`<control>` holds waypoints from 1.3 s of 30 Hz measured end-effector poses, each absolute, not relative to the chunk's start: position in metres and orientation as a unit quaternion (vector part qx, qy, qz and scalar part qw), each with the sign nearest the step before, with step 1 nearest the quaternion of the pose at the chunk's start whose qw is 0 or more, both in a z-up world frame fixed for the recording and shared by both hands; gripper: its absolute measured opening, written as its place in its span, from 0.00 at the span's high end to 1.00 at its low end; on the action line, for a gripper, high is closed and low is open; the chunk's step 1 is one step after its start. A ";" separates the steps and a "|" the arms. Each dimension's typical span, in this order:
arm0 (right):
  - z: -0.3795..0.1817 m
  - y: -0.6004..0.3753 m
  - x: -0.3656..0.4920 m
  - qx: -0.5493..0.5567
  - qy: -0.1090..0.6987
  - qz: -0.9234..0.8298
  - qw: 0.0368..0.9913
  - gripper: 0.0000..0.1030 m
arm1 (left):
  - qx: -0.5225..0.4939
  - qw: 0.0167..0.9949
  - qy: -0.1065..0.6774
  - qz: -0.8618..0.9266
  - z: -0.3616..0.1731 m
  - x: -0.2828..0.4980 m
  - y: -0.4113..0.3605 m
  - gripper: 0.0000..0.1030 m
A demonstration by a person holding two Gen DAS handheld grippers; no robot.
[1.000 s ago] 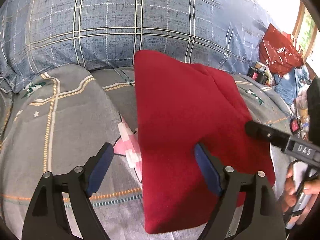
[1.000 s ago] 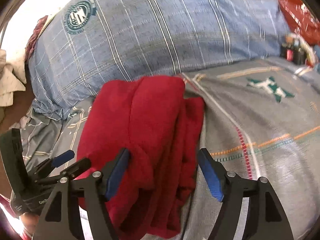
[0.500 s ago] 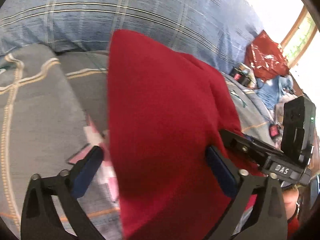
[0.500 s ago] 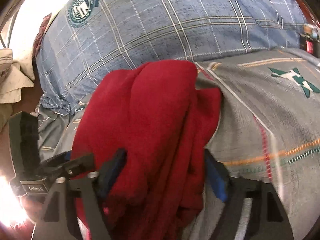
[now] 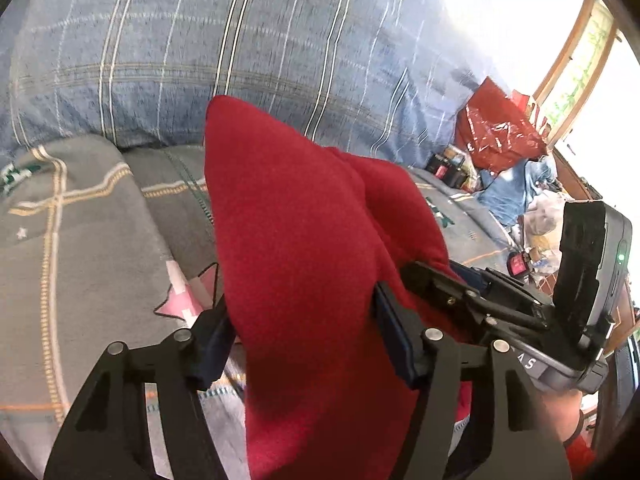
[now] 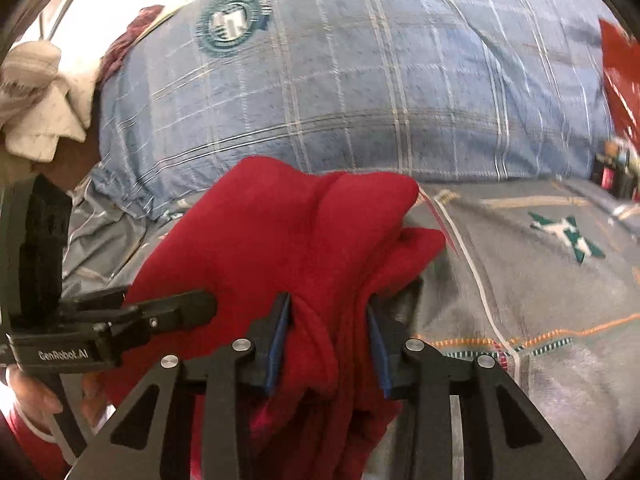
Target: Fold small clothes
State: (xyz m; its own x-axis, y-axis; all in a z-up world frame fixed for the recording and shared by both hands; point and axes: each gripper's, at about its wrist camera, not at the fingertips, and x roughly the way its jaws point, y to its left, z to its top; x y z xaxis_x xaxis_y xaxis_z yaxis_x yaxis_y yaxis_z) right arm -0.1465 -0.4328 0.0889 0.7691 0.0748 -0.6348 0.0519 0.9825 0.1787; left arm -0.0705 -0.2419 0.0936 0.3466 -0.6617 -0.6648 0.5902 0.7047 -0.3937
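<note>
Between the fingers of the left hand-held gripper (image 5: pixel 306 344) sits the near edge of the red garment (image 5: pixel 304 240), and its jaws are closed on the cloth. The right hand-held gripper (image 6: pixel 328 344) also pinches a thick bunch of this same edge. The garment runs straight ahead from both, its long axis toward the blue pillow (image 5: pixel 240 60), over the bed (image 5: pixel 80 248).

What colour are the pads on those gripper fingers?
Blue, clearest in the right wrist view, on the pads either side of the red garment.
</note>
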 end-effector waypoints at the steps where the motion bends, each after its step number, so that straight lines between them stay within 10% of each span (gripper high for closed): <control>1: 0.092 -0.429 -0.148 0.089 0.337 0.007 0.937 0.66 | -0.042 0.822 0.421 -0.381 0.098 -0.075 -0.238 0.38; 14: 0.081 -0.380 -0.157 0.099 0.351 0.071 0.929 0.66 | -0.024 0.851 0.426 -0.307 0.077 -0.122 -0.182 0.38; 23: 0.072 -0.378 -0.161 0.093 0.394 0.053 0.913 0.48 | -0.001 0.856 0.443 -0.266 0.056 -0.125 -0.170 0.27; 31: 0.099 -0.331 -0.155 0.005 0.377 0.114 0.919 0.74 | 0.054 0.890 0.396 -0.219 0.071 -0.122 -0.185 0.23; 39: 0.051 -0.344 -0.143 0.021 0.406 0.073 0.911 0.76 | 0.028 0.905 0.375 -0.198 0.070 -0.123 -0.175 0.23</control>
